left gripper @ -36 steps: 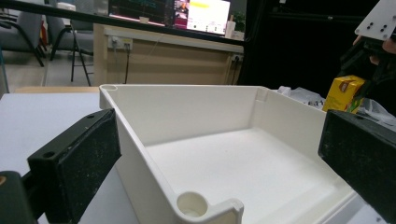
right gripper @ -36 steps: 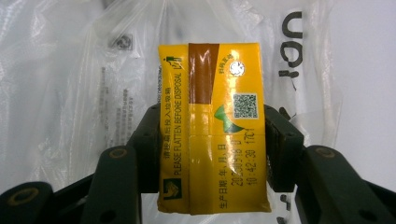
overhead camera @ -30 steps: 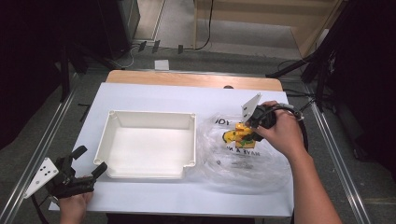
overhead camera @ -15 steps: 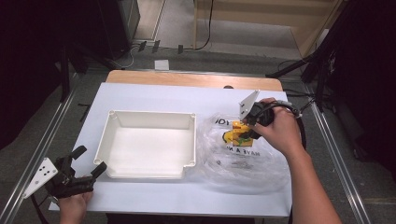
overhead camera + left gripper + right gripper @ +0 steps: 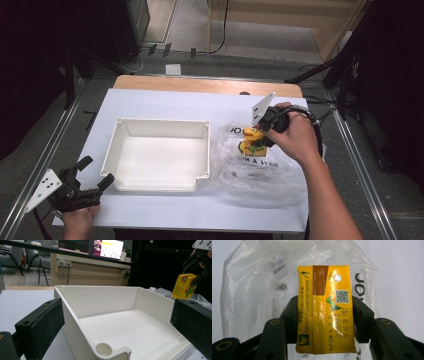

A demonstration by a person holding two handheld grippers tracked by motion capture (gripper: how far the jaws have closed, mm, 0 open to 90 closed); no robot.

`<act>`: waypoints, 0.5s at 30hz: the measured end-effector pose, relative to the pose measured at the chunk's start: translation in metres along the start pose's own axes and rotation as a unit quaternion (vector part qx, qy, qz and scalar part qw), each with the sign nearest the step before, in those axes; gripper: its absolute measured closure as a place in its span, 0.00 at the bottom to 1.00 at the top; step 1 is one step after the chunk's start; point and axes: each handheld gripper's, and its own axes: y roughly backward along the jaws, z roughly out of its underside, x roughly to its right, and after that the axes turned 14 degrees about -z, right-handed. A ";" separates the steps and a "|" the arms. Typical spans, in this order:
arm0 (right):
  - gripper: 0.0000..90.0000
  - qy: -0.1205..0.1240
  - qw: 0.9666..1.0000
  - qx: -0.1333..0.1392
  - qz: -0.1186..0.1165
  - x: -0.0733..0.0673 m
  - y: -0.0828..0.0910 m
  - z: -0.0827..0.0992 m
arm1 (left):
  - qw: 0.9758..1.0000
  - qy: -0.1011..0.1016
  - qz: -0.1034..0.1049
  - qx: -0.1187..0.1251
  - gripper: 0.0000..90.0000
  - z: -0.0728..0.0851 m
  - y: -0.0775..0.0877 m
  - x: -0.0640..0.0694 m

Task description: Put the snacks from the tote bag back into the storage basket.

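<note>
A yellow drink carton (image 5: 324, 307) is clamped between the jaws of my right gripper (image 5: 324, 320), held above a clear plastic bag (image 5: 255, 167) printed with black letters. In the high view the right gripper (image 5: 257, 137) hovers over the bag's far end with the carton (image 5: 249, 141) in it. My left gripper (image 5: 92, 180) rests at the table's near left corner, open, its pads (image 5: 45, 327) spread on either side of the white tray's near corner (image 5: 110, 351). From there the carton (image 5: 185, 286) shows far off at the right.
The white tray (image 5: 120, 150) stands mid-table on a white sheet, its inside bare. The bag lies just right of it. A wooden table edge (image 5: 200, 85) runs along the back. Metal rails flank both sides.
The right gripper with the carton has shifted only slightly above the bag. The left gripper has stayed put.
</note>
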 end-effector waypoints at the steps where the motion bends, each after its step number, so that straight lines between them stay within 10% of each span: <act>1: 0.57 -0.002 1.000 0.001 -0.003 0.000 0.000 -0.001 | 1.000 0.000 0.000 0.000 0.00 0.000 0.000 0.000; 15: 0.57 0.004 1.000 0.005 0.001 -0.002 0.003 -0.020 | 1.000 0.004 0.000 0.002 0.00 0.000 0.000 0.000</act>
